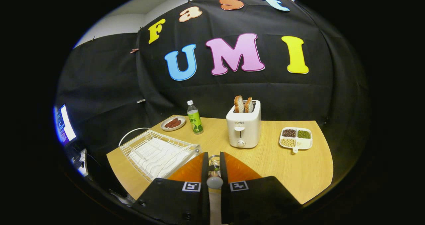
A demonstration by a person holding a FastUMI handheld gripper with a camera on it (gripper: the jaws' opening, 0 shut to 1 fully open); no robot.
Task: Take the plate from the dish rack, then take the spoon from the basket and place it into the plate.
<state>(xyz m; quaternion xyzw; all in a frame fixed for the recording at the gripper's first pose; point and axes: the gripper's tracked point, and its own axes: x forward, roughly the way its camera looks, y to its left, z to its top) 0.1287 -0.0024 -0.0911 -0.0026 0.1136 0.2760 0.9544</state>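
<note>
Spoon (214,178) clamped between gripper (214,163) fingers

place: staged kitchen booth | cues: toaster (243,128), dish rack (156,152), wooden table (298,165)

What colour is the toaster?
White toaster, beyond the gripper fingers; clearest in gripper view.

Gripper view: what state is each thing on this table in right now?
gripper: shut on the spoon
spoon: held upright between the fingers
dish rack: no plate in it
toaster: two bread slices standing up from its slots
bottle: upright, capped
small plate: holds reddish food
divided dish: beans in three compartments
</note>
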